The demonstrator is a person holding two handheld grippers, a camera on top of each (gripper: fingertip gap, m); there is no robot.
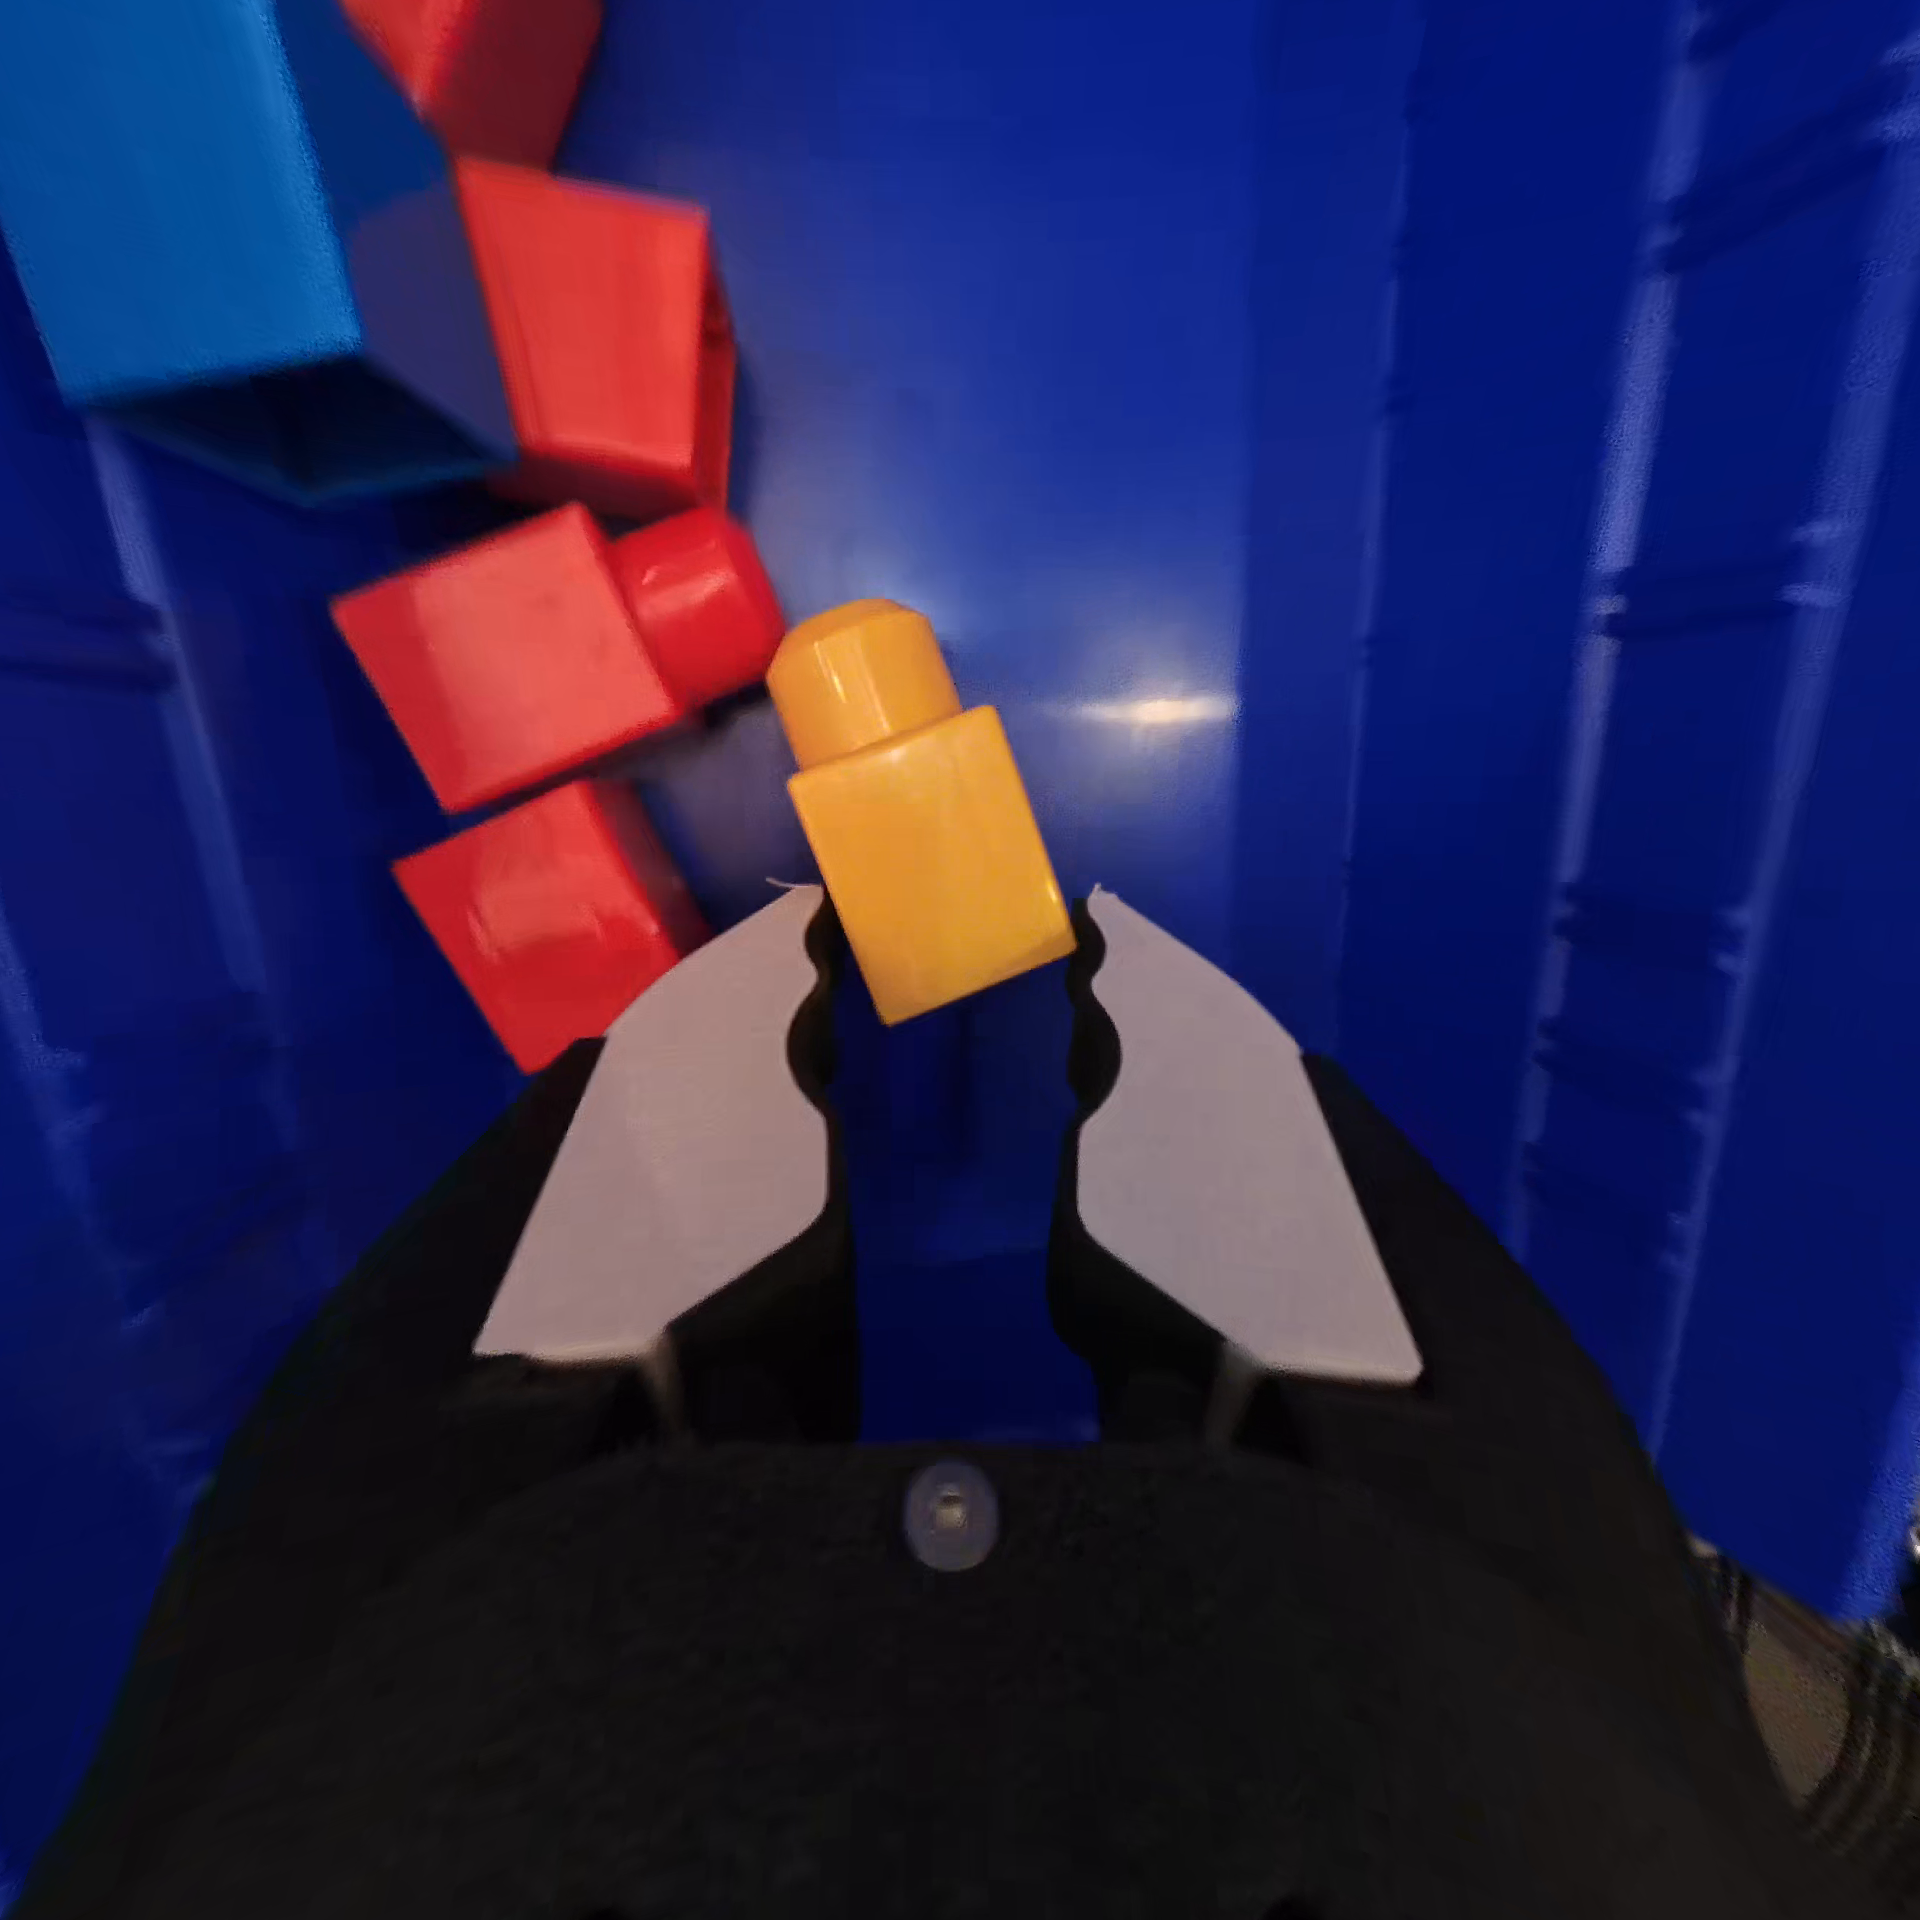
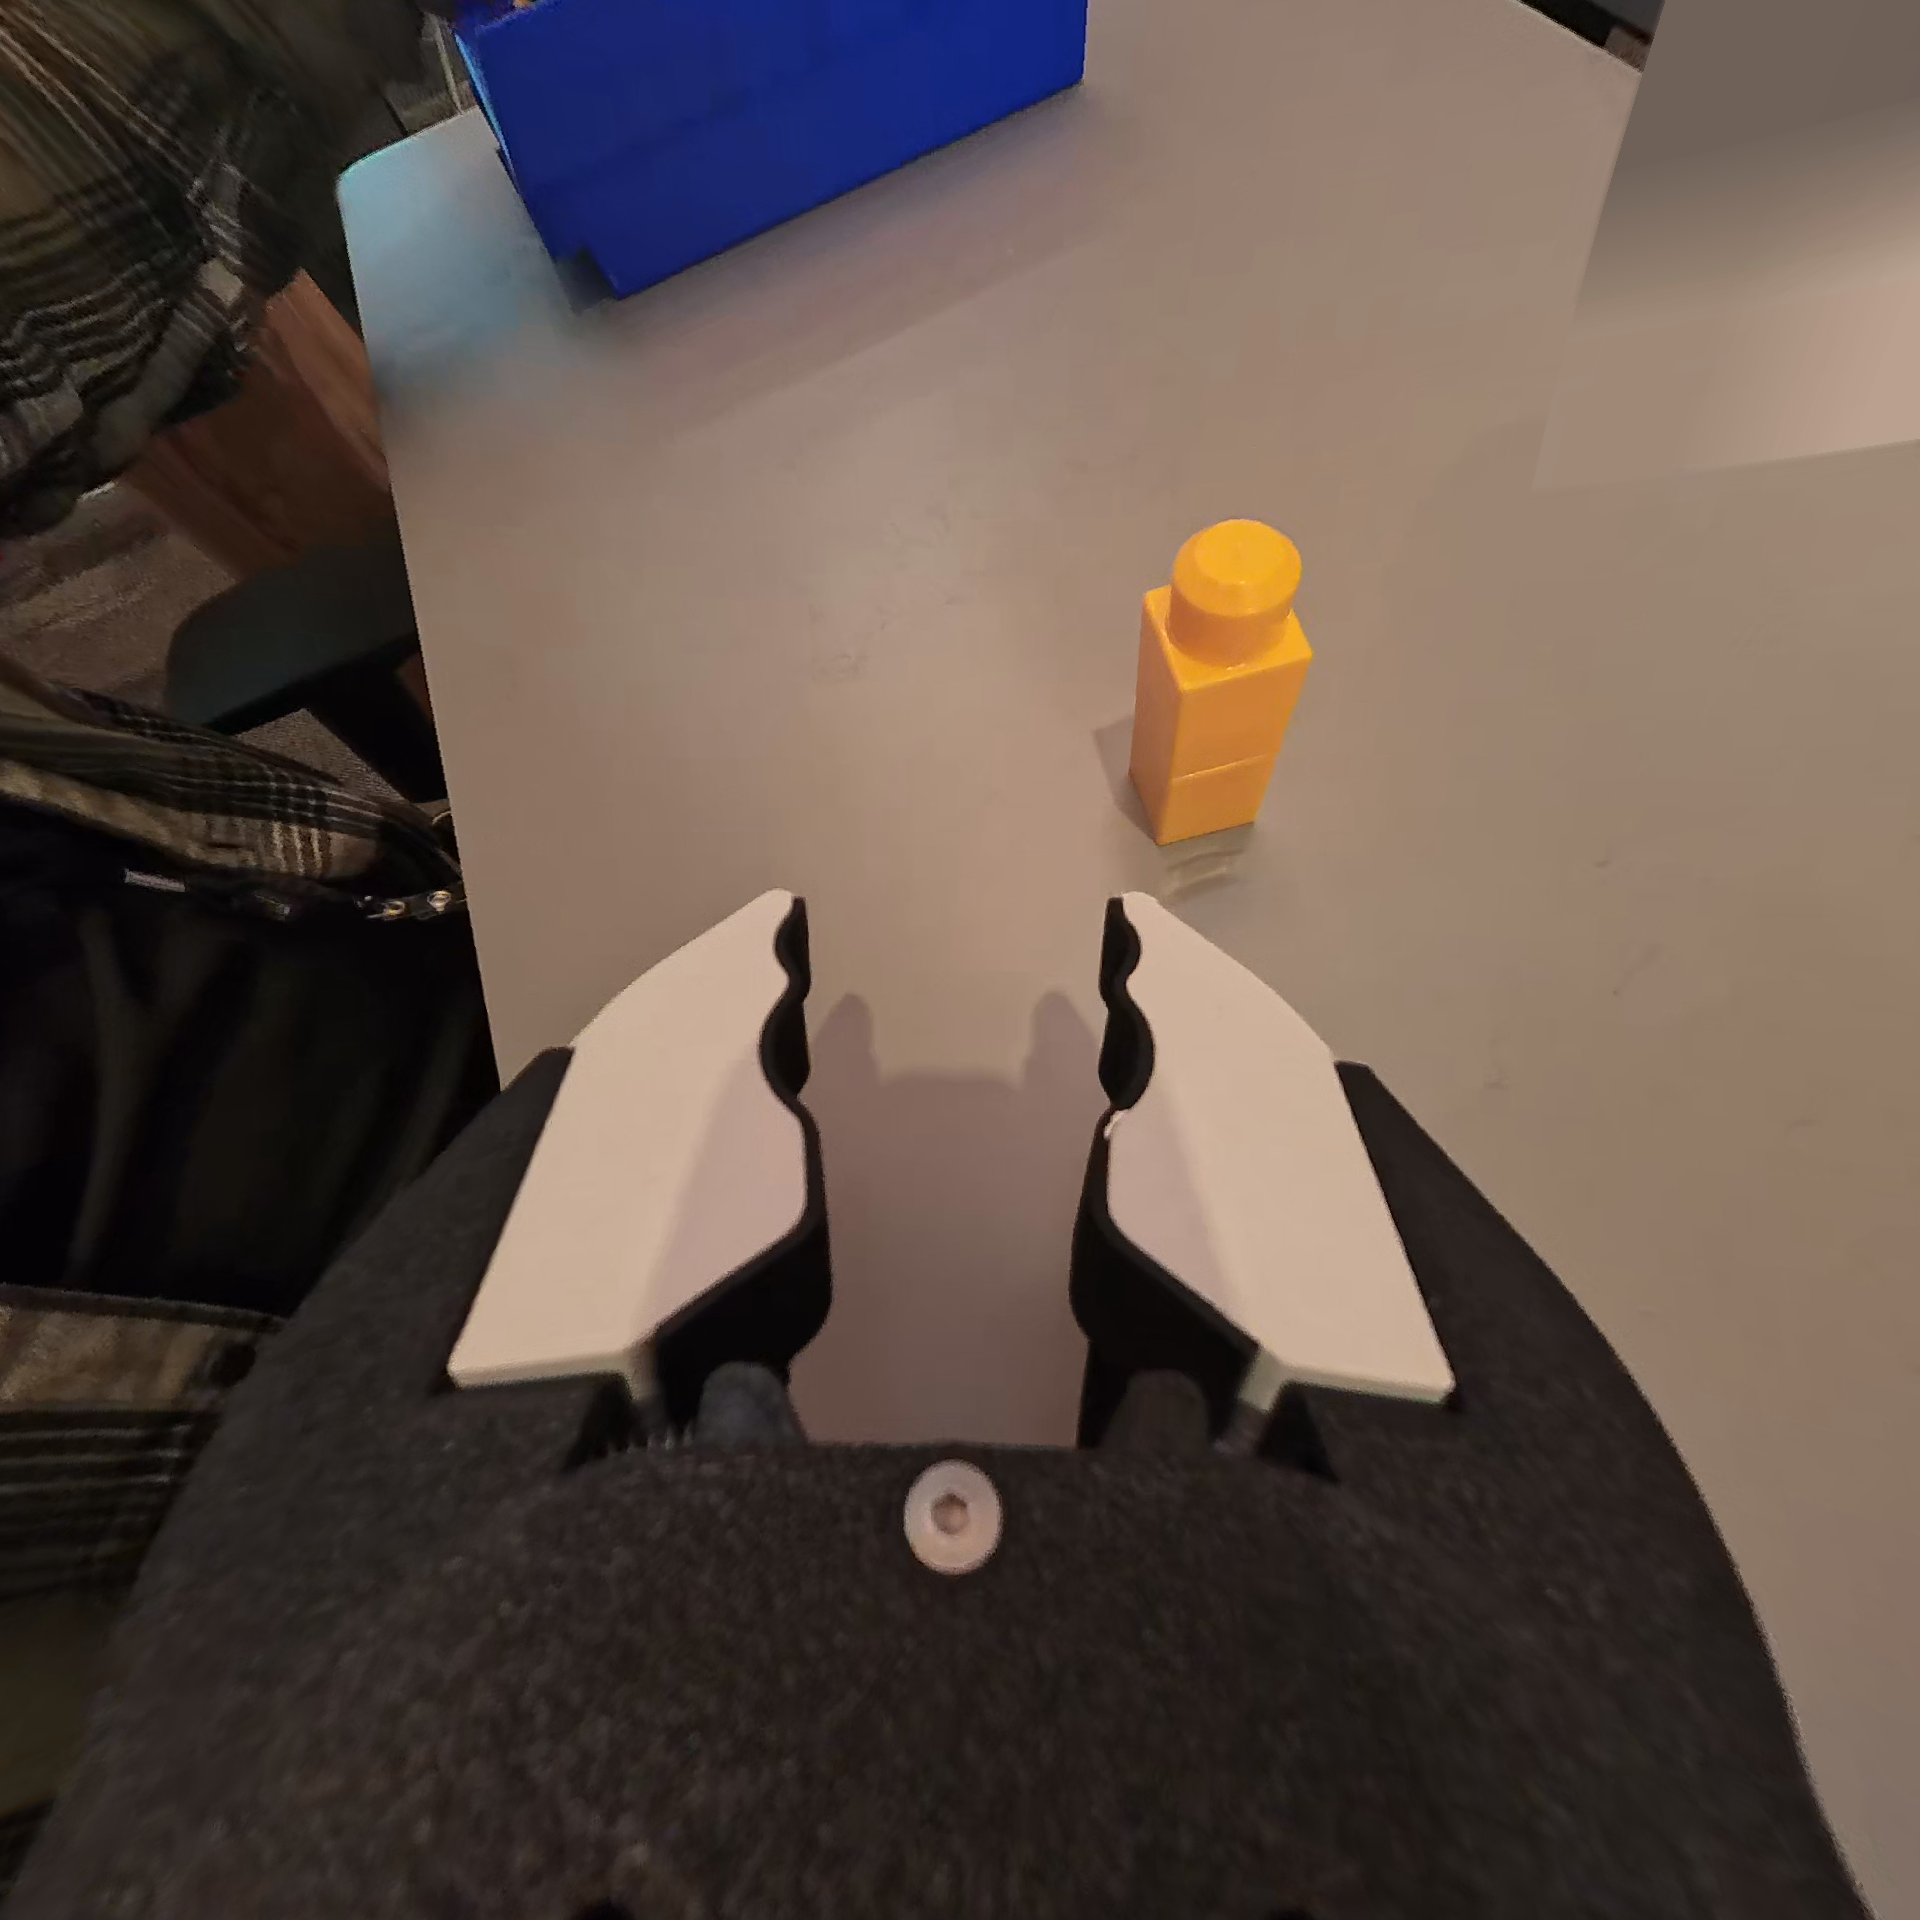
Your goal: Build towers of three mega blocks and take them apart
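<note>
Left gripper point(image 1: 951, 902) pinches yellow block point(image 1: 930, 883) inside blue bin point(image 1: 1455, 623); red blocks point(image 1: 499, 655) crowd close at its left. Right gripper point(image 2: 951, 909) spread, empty, over grey table point(image 2: 779, 623); two-block yellow tower point(image 2: 1221, 696) stands upright ahead. No legible writing.

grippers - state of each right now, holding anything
left gripper: shut on the yellow block, inside the blue bin.
right gripper: open, empty, above the grey table.

Inside blue bin point(image 1: 1195, 312): red blocks point(image 1: 499, 665) and a blue block point(image 1: 177, 197) crowd the left side of the yellow block point(image 1: 925, 862), nearest red one almost touching its stud. Right of yellow block bin floor is bare up to the ribbed wall point(image 1: 1714, 727). On bench point(image 2: 831, 571): yellow stack point(image 2: 1216, 696) stands alone, open bench all round it; blue bin point(image 2: 769, 135) well apart, beyond it to the left.
</note>
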